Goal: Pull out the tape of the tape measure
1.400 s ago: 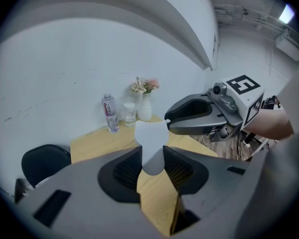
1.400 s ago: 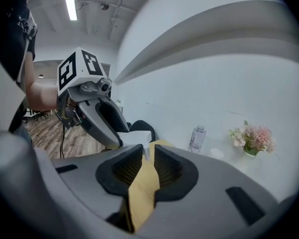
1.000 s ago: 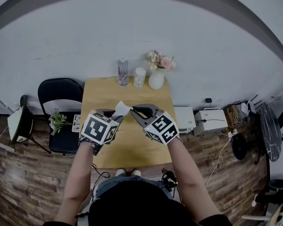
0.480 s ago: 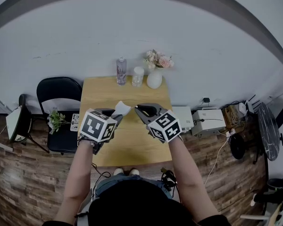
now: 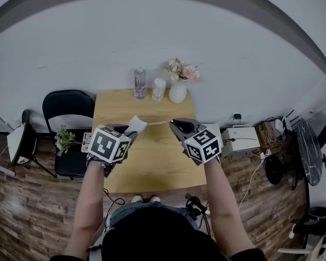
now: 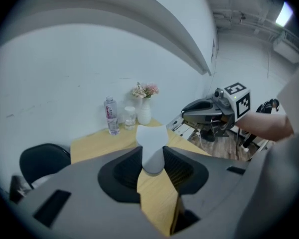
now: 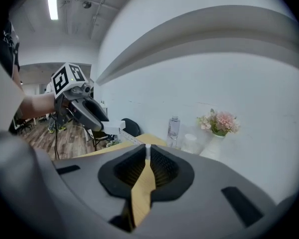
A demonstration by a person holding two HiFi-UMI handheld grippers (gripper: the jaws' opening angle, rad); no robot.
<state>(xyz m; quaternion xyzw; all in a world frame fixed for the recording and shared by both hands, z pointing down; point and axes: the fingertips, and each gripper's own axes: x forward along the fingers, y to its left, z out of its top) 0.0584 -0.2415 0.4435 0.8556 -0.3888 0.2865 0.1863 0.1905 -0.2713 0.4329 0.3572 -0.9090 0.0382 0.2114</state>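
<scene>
- Head view: the left gripper (image 5: 132, 133) sits left of centre over the wooden table (image 5: 152, 170). It is clenched on the white tape measure (image 5: 138, 125), whose body sticks out past its tips toward the upper right
- From that body the tape (image 5: 158, 123) runs level to the right, above the tabletop, to the right gripper (image 5: 174, 125). This gripper's jaws are pinched on the tape's end, and the two grippers are apart with the tape between them
- Each gripper carries a cube with black-and-white square markers, which are patterns only and spell no words
- At the table's far edge, top centre, stand a bottle (image 5: 139, 83), a cup (image 5: 159, 89) and a white vase (image 5: 178, 94) of pink flowers. A black chair (image 5: 69, 105) stands to the left of the table
- Left gripper view: at frame centre both jaws press on the sides of the tape measure, and its wider white end rises above the tips
- The right gripper shows at middle right with its marker cube just above it
- The bottle, to the upper left of the tape measure, has a red label whose print is too small to read
- Right gripper view: the jaws stand almost together, nipping the thin white end of the tape between their tips at frame centre
- From there the tape slants up and left to the tape measure, which the left gripper holds at the left of the frame
- Any print on the tape is too small to read
</scene>
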